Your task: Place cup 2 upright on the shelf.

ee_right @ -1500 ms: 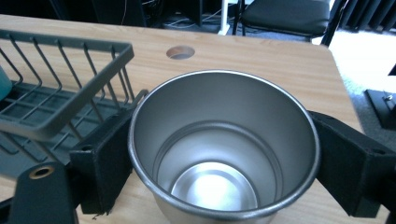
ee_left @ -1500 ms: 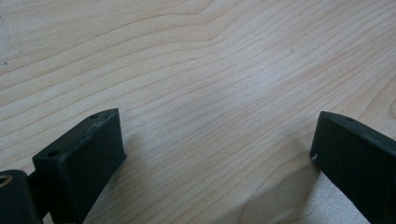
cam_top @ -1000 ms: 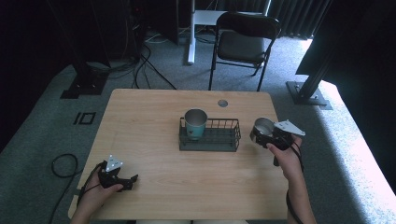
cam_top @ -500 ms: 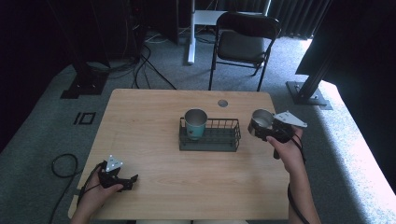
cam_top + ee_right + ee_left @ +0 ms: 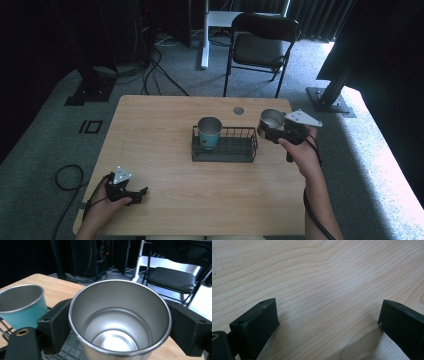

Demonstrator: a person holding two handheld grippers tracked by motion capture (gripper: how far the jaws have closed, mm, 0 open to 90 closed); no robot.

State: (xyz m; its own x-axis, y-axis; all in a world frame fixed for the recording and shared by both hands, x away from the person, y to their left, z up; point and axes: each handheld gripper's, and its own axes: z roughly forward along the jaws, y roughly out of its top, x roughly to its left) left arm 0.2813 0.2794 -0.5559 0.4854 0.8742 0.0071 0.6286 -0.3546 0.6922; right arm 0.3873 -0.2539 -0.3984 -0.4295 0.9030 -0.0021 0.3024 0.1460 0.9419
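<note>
Against the frame 0.5 s back, the right gripper [image 5: 278, 133] has carried the steel cup [image 5: 270, 124] slightly left, toward the right end of the wire rack [image 5: 225, 149]; against 1.0 s back it also sits a little higher. The cup is upright, held in the air just beside the rack's right end, mouth up, and its 2 fingers [image 5: 53, 323] are clamped on its sides, 1 each side. The teal cup [image 5: 209, 131] has not moved: it stands upright in the left part of the rack. The left gripper [image 5: 131, 193] has stayed put near the front left corner of the worktop [image 5: 160, 130], fingers [image 5: 255, 326] spread apart with bare wood between them. Worktop is pale wood with a round cable port [image 5: 238, 110] near its far edge. Floor is grey carpet; a black folding chair [image 5: 262, 42] stands beyond the far edge, cables [image 5: 160, 60] trail to the left of it, and the background is dark.
</note>
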